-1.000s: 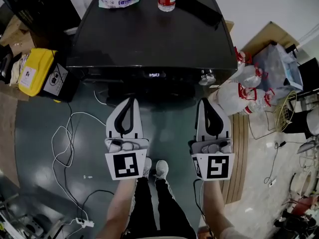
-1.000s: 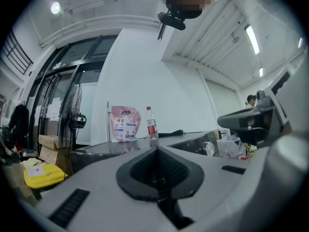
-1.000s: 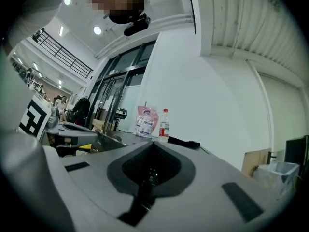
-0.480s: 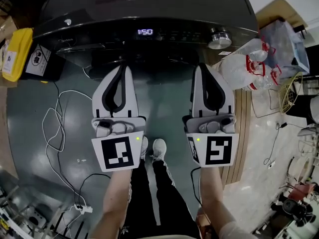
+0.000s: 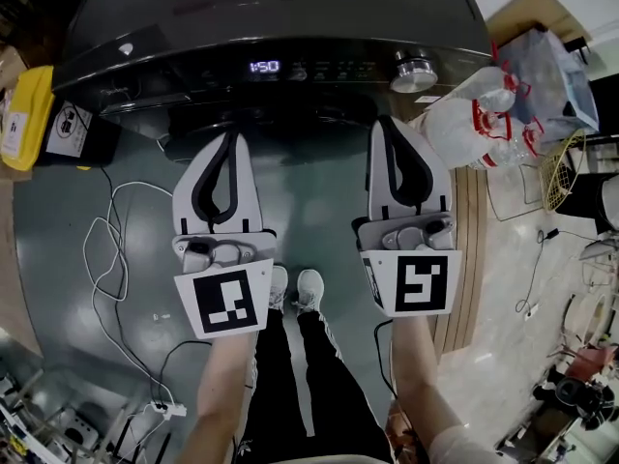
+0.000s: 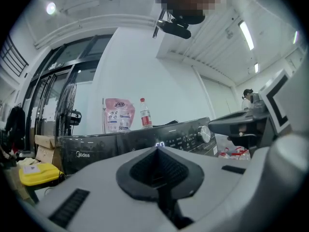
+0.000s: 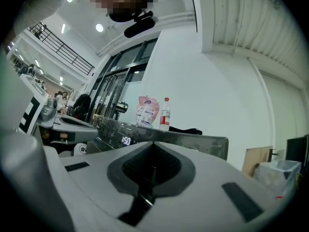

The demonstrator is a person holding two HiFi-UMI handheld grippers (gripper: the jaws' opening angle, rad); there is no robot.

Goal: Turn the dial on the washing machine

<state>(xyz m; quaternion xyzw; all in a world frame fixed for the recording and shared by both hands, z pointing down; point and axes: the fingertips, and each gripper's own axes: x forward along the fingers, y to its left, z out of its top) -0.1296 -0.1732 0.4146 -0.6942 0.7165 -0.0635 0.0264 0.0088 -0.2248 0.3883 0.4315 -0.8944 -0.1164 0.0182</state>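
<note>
Black and glossy, the washing machine [image 5: 280, 17] fills the upper part of the head view, with its control panel along the front edge facing the person. The silver dial [image 5: 414, 71] sits near the right end of that panel, to the right of the lit display [image 5: 263, 67]. The left gripper [image 5: 230, 135] and the right gripper [image 5: 388, 124] are held side by side below the panel, and both point at the machine. The right gripper's tip lies below and a little left of the dial, not touching it. A yellow box [image 5: 21, 114] stands at the machine's left side and plastic bags [image 5: 474, 124] at its right. A white cable [image 5: 102, 249] loops over the floor.

In the left gripper view the jaws are closed tip to tip with nothing between them. Beyond them the dial shows at the panel's right end. A pink pouch [image 6: 118, 114] and a bottle [image 6: 145, 114] stand on the machine's top, toward its back edge.

In the right gripper view the jaws are likewise pressed together and empty. The display, the pouch and the bottle show past them, and the left gripper reaches in from the left.
</note>
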